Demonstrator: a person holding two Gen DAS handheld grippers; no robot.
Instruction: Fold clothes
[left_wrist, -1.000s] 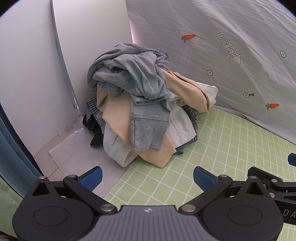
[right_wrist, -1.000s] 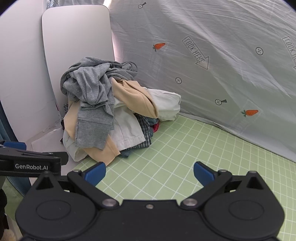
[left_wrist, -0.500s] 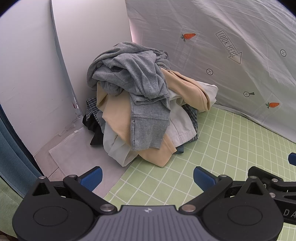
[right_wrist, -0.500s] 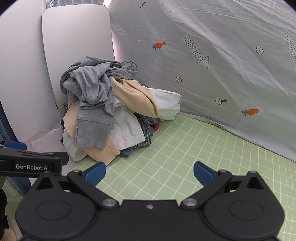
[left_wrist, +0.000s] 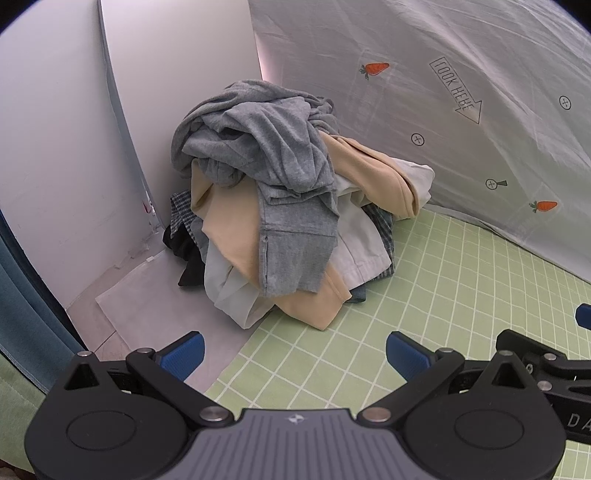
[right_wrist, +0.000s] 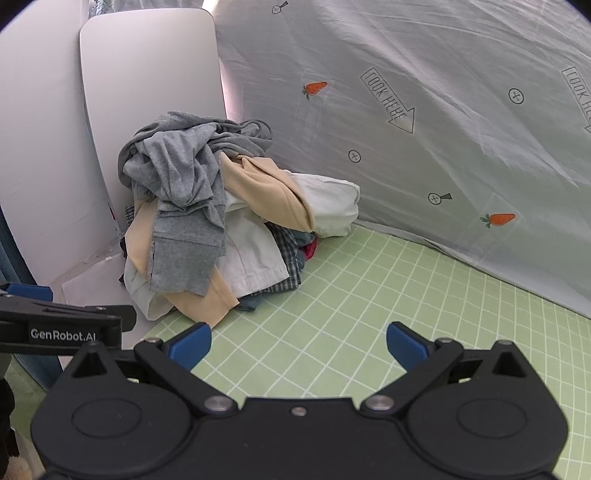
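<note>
A pile of crumpled clothes (left_wrist: 288, 221) lies in the back left corner of the green grid mat (left_wrist: 424, 314). A grey garment (left_wrist: 266, 147) lies on top, over a tan one (left_wrist: 229, 236), a white one (left_wrist: 362, 243) and a plaid one. The pile also shows in the right wrist view (right_wrist: 221, 221). My left gripper (left_wrist: 295, 350) is open and empty, a short way in front of the pile. My right gripper (right_wrist: 299, 341) is open and empty over the mat (right_wrist: 369, 314), to the right of the left one.
A grey sheet (left_wrist: 443, 110) printed with carrots and arrows hangs behind the mat. A white panel (left_wrist: 166, 74) and wall stand behind the pile. A blue curtain (left_wrist: 22, 295) hangs at the far left. White paper (left_wrist: 147, 306) lies beside the mat's left edge.
</note>
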